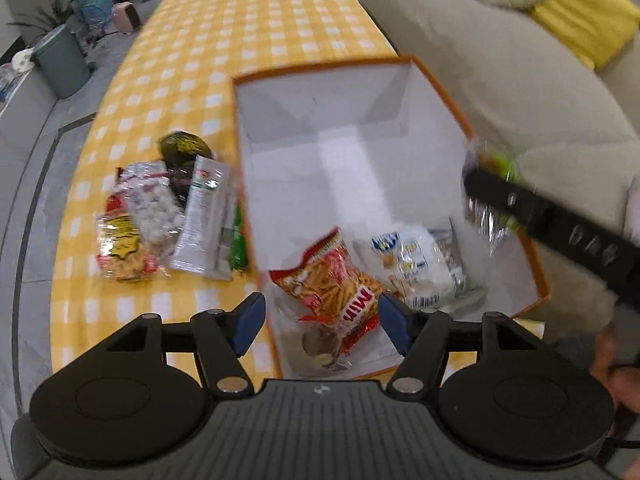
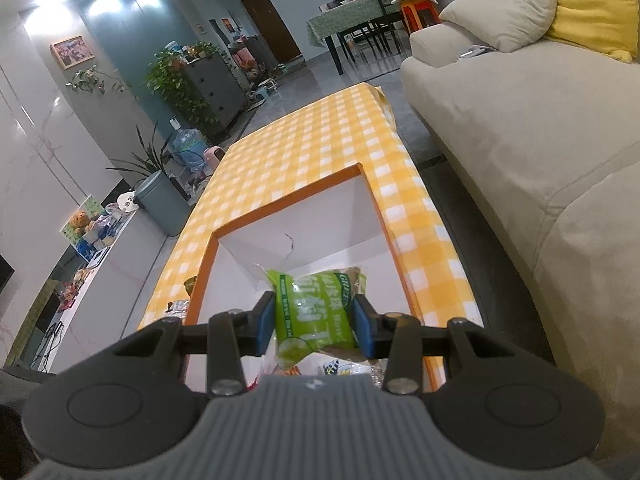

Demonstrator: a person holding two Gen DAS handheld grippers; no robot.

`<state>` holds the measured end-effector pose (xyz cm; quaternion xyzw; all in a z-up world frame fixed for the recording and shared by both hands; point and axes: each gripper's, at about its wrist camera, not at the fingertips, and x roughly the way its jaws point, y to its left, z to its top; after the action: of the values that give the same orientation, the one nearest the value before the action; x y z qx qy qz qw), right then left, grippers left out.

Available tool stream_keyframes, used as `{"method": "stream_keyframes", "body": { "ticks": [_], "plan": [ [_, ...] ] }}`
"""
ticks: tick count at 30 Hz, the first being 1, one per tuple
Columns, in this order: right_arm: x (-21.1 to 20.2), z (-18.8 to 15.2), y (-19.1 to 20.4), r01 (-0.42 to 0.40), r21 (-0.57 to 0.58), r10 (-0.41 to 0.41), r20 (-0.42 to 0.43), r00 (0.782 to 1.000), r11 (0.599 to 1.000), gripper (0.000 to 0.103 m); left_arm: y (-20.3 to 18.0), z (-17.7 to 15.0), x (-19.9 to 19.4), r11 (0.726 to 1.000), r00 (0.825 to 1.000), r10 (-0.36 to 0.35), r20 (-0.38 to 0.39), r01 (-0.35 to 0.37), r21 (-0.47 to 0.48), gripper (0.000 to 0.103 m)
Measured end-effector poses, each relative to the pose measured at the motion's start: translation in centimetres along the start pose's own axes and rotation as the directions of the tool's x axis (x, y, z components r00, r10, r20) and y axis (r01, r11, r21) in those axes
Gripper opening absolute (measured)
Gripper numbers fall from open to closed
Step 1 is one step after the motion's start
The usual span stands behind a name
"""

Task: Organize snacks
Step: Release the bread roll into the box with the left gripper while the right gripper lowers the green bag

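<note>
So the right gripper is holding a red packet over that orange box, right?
Not quite: the packet is green, not red. The right wrist view shows the right gripper clamped on it above the orange box. The red packet already lies inside.

- Left wrist view looks steeply down, close above the orange-rimmed box (image 1: 436, 65) and checked tablecloth (image 1: 248, 32)
- Right wrist view faces lower, along the table into the room
- Both share box, cloth and sofa (image 2: 520, 128)

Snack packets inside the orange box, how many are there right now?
2 lie inside the orange box: a red stick-snack bag at its near end, a white-and-blue packet beside it. Others may be hidden beneath.
</note>
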<state>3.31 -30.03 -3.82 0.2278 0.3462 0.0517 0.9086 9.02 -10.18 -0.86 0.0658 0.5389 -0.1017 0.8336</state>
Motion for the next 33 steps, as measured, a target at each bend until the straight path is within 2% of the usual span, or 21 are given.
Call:
{"method": "stream_keyframes", "body": {
  "ticks": [4,7,13,20,23,25,30,33],
  "plan": [
    [0.1,-0.1,0.3,-0.016,-0.004,0.016,-0.012,1.0,1.0,0.04,2.5,-0.1,-2.0,0.997,0.999,0.003,0.05,0.001,-0.079,0.079],
    [0.3,-0.1,0.9,-0.028,-0.013,0.028,-0.036,0.999,1.0,0.04,5.0,-0.2,-1.8,0.987,0.999,-0.017,0.044,0.024,-0.16,0.081],
    [2.8,0.2,4.9,0.015,-0.165,-0.036,-0.125,0.992,0.986,0.04,9.5,-0.9,0.3,0.961,0.999,-0.051,0.011,0.052,-0.273,0.081],
    [8.5,1.1,6.5,0.052,-0.008,-0.052,-0.213,0.976,0.999,0.04,13.8,-2.5,1.9,0.929,0.994,-0.11,-0.023,0.095,-0.358,0.081],
    [11.7,1.2,7.0,0.074,0.048,-0.06,-0.257,0.965,0.996,0.04,15.4,-2.7,2.5,0.912,0.992,-0.12,-0.033,0.097,-0.399,0.081],
    [13.2,1.2,7.6,0.084,0.041,-0.069,-0.287,0.956,0.996,0.04,16.0,-2.8,2.9,0.905,0.991,-0.124,-0.04,0.097,-0.414,0.081],
    [16.5,0.3,8.9,0.148,-0.095,-0.171,-0.324,0.931,0.985,0.041,16.9,-3.1,3.7,0.897,0.987,-0.151,-0.056,0.113,-0.428,0.081],
    [17.7,-0.4,8.9,0.111,-0.149,-0.164,-0.407,0.899,0.983,0.053,17.4,-3.1,4.0,0.888,0.985,-0.165,-0.054,0.124,-0.443,0.081]
  ]
}}
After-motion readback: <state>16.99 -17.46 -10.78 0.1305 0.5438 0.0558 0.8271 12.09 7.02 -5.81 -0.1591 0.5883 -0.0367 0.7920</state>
